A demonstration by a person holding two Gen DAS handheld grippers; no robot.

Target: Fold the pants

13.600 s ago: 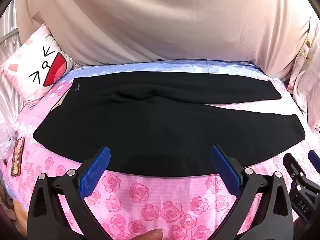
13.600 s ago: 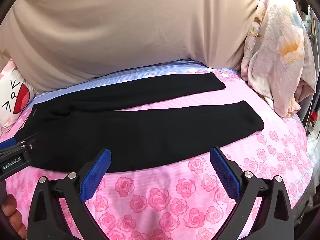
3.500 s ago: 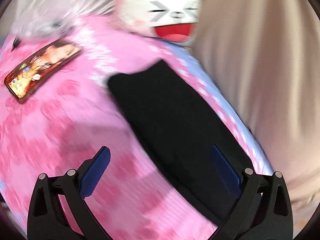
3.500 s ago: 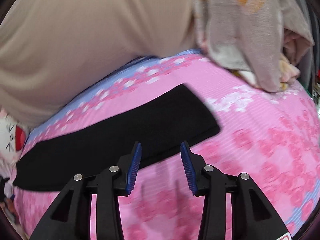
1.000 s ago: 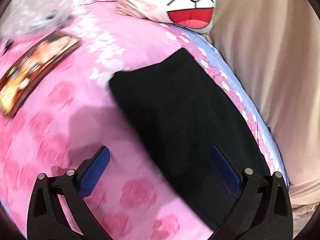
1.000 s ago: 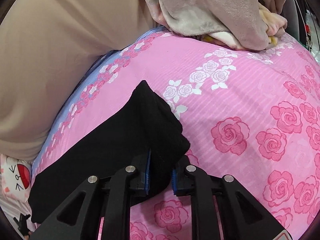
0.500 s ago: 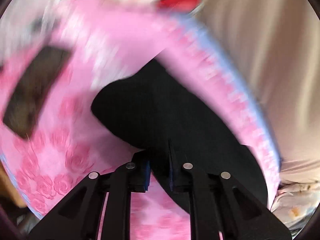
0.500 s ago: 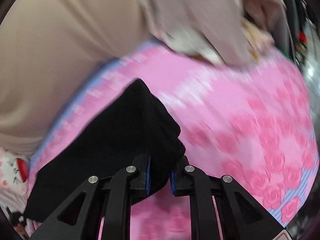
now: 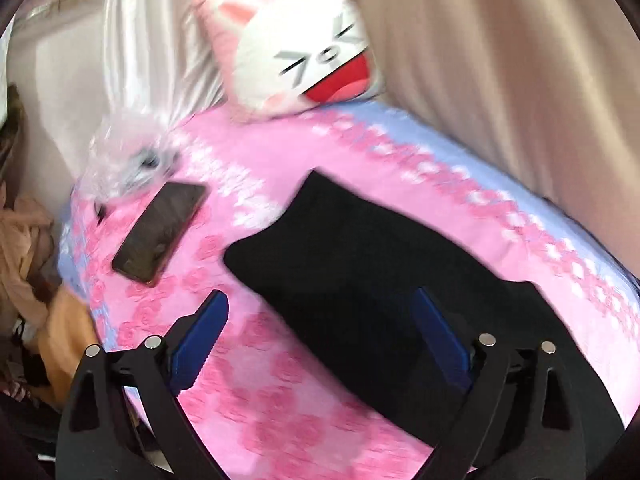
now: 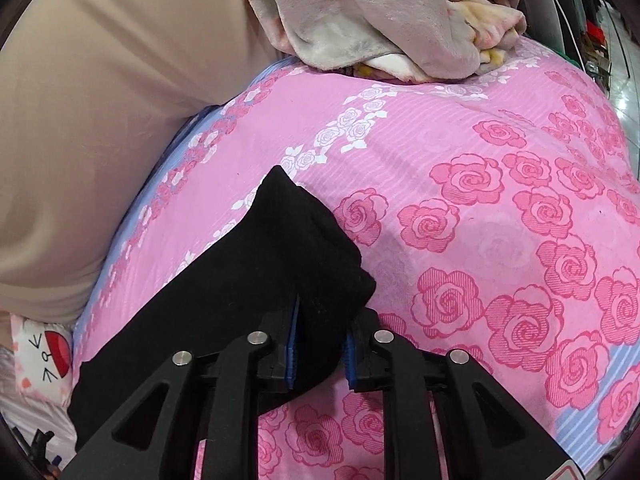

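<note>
L wrist: left claw [image 9: 320,338] is spread wide over the waist end of the pants [image 9: 360,264], laid flat on the bed [image 9: 280,380]. R wrist: right claw [image 10: 318,354] is clamped on the pants hem [image 10: 320,280]; long axis runs away to upper-left.

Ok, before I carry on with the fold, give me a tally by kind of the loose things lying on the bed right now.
Black pants: 1
Cat-face pillow: 1
Phone: 1
Clear plastic bag: 1
Heap of plush blankets: 1
Total: 5
</note>
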